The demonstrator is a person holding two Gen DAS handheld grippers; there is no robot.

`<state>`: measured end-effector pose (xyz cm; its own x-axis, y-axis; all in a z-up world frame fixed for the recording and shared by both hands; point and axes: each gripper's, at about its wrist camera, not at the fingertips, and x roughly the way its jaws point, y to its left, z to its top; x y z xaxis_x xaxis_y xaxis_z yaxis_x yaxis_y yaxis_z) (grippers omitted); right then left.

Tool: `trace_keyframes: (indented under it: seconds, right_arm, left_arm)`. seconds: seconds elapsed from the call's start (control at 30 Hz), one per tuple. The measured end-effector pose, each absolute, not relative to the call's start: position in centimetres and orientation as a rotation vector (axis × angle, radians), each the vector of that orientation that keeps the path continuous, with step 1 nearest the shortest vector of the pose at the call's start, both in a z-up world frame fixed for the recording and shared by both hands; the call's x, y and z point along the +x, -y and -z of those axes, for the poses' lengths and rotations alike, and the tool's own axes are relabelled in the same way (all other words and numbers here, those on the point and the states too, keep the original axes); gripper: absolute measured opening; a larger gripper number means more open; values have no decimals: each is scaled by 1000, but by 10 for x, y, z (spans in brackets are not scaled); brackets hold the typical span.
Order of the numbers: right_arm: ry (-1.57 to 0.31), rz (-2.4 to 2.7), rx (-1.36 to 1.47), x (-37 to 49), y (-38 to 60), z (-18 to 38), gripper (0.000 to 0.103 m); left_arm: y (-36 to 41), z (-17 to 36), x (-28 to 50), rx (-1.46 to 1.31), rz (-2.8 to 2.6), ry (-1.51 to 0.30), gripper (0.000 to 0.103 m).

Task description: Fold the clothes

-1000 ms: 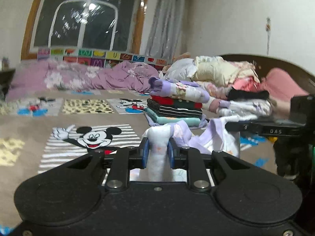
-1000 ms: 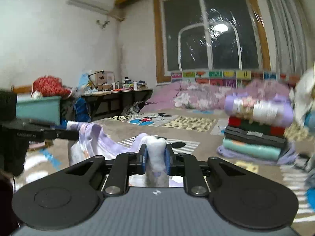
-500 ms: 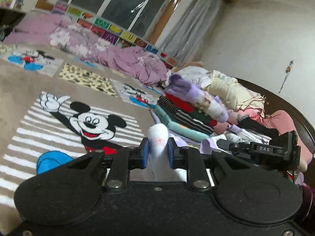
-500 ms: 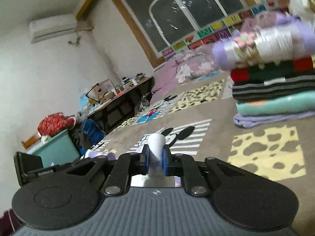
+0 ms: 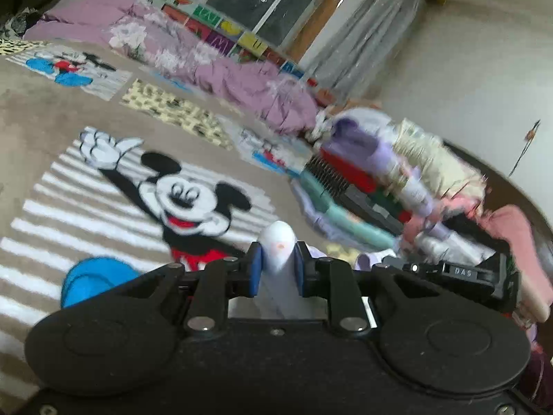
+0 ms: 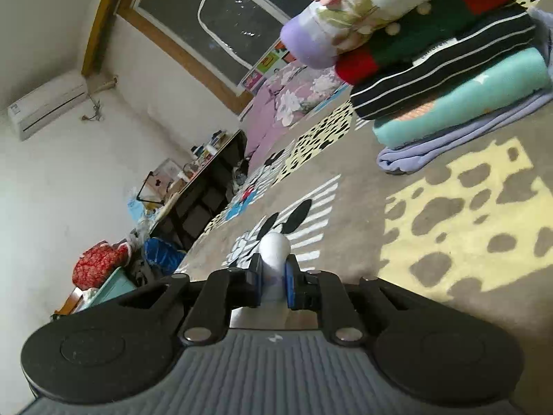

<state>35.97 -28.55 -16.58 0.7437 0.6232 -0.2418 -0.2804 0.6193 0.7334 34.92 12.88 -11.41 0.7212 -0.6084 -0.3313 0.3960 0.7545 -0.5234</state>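
The left gripper (image 5: 276,266) is clenched on a bunched fold of the white garment (image 5: 277,242), which pokes up between the blue pads (image 5: 255,269). The right gripper (image 6: 273,276) is likewise clamped on a rounded fold of the same pale cloth (image 6: 274,245). In the left view the right gripper's black body (image 5: 459,271) shows just right of the left one, in front of the stack.

The landmark is the stack (image 6: 446,69) of folded clothes on the bedspread (image 6: 363,214): a lilac floral piece on top, then red and green, black stripes, teal, and a lilac layer at the bottom. The held garment is near this stack, on its Mickey-print side, above the striped Mickey panel (image 5: 186,200). Behind the stack lies a purple quilt (image 5: 221,76) under the window (image 6: 221,17). To the right of the stack in the left view sits a loose heap (image 5: 439,169) of cream and pink clothes, blurred.
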Motion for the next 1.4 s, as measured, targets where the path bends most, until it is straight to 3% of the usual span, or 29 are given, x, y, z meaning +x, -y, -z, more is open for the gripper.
trace_keyframes:
  seconds: [0.2, 0.23, 0.27, 0.3, 0.33, 0.4, 0.6, 0.9, 1.13, 1.4]
  right_arm:
    - [-555, -498, 741, 362, 284, 181, 15]
    - [-561, -496, 743, 363, 283, 182, 15]
    - [-566, -491, 743, 363, 283, 182, 19]
    - [-570, -485, 743, 363, 283, 183, 25]
    - [-562, -481, 742, 362, 284, 182, 29]
    - [-528, -473, 729, 358, 286, 176, 47]
    - [-416, -419, 555, 336, 283, 144, 54]
    - [-253, -454, 229, 267, 264, 96, 55]
    - [-230, -624, -83, 225, 206, 98, 55]
    - [-317, -583, -54, 259, 202, 126, 54]
  left_arm:
    - [-126, 123, 354, -441, 544, -581, 20]
    - [-126, 123, 353, -439, 535, -583, 26]
    - [-126, 123, 353, -437, 526, -584, 29]
    - [-126, 123, 353, -435, 517, -585, 41]
    - [-127, 122, 351, -441, 521, -577, 45]
    - [-129, 119, 349, -451, 521, -559, 48]
    - [-132, 98, 332, -407, 479, -490, 53]
    - [-119, 50, 249, -151, 615, -344, 54]
    - [-83, 78, 247, -23, 706, -417, 54]
    - [-67, 101, 259, 90, 693, -378, 54]
